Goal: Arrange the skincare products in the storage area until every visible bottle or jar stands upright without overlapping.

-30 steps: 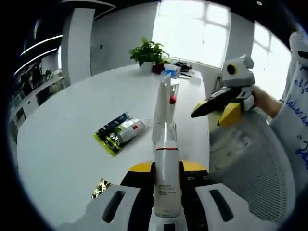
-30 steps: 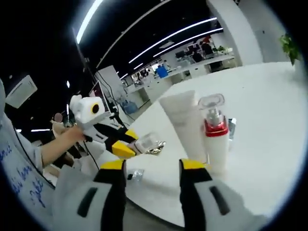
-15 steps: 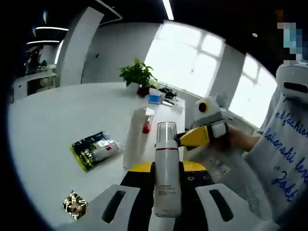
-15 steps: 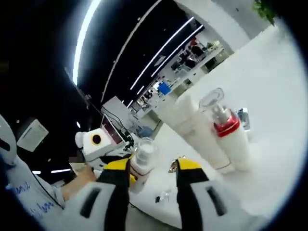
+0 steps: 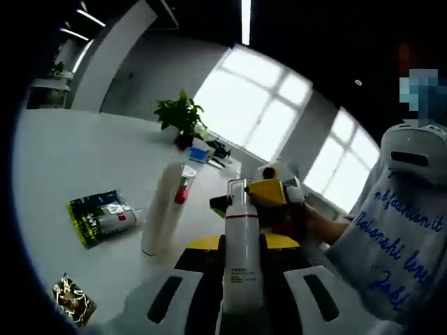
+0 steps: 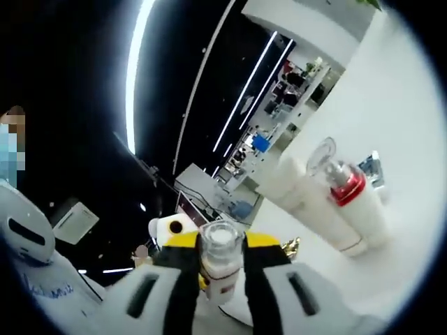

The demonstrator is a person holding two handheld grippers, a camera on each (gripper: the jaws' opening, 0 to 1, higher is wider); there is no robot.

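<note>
Left gripper view: a white pump bottle (image 5: 242,258) is clamped by the left gripper (image 5: 241,307), and its clear cap, free a second ago, is now enclosed by the right gripper (image 6: 221,262), beside the tube (image 5: 159,218) — a handover seems underway.

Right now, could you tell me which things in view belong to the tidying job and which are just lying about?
Job:
white pump bottle, held between both grippers
tall white tube, upright
red-collared bottle, upright
packaged bottle, lying flat

Lying about:
potted plant
foil wrapper
</note>
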